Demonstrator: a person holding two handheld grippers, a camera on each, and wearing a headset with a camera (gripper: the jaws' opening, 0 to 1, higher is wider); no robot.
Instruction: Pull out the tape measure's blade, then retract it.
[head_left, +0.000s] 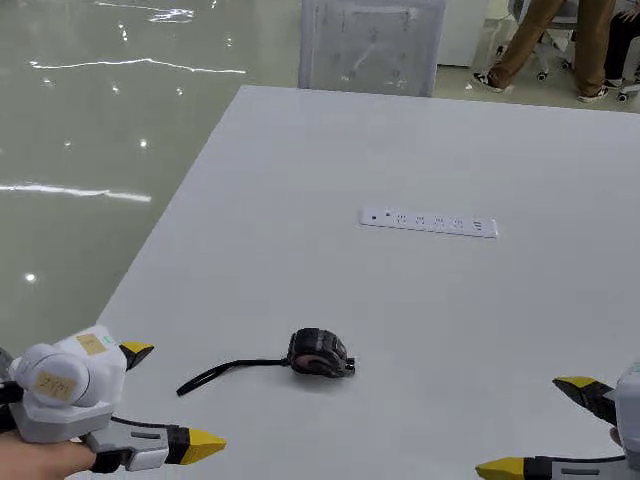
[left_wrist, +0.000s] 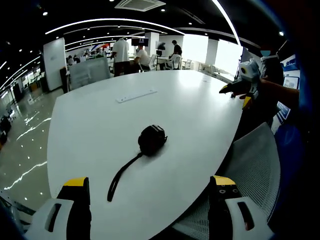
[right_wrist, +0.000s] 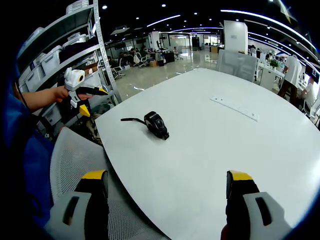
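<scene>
Currently holding the white-bodied, yellow-tipped left gripper (head_left: 172, 397) low at the near left corner of the broad white tabletop (head_left: 420, 130), jaws spreading wide apart and pinching nothing. Holding the matching yellow-tipped right gripper (head_left: 538, 425) at the near right, jaws likewise gaping and empty. Facing the small black round-cased tape measure (head_left: 320, 353), lying near the front edge of the tabletop, between the two grippers and ahead of both, touching neither. Noting a thin black wrist strap (head_left: 215, 375) trailing from the case toward the left gripper, so putting the long axis roughly side to side across the bench, strap end left and case end right. Judging the case to be sitting nearer the left gripper than the right, going by the head view. Probably calling for the left gripper reaching forward and rightward to pin the case, with the right gripper coming in from the other side for the blade; appearing too small here to tell which way the blade's end is pointing. Leaving a long white power strip (head_left: 428, 222) lying farther back, well apart from the work.
</scene>
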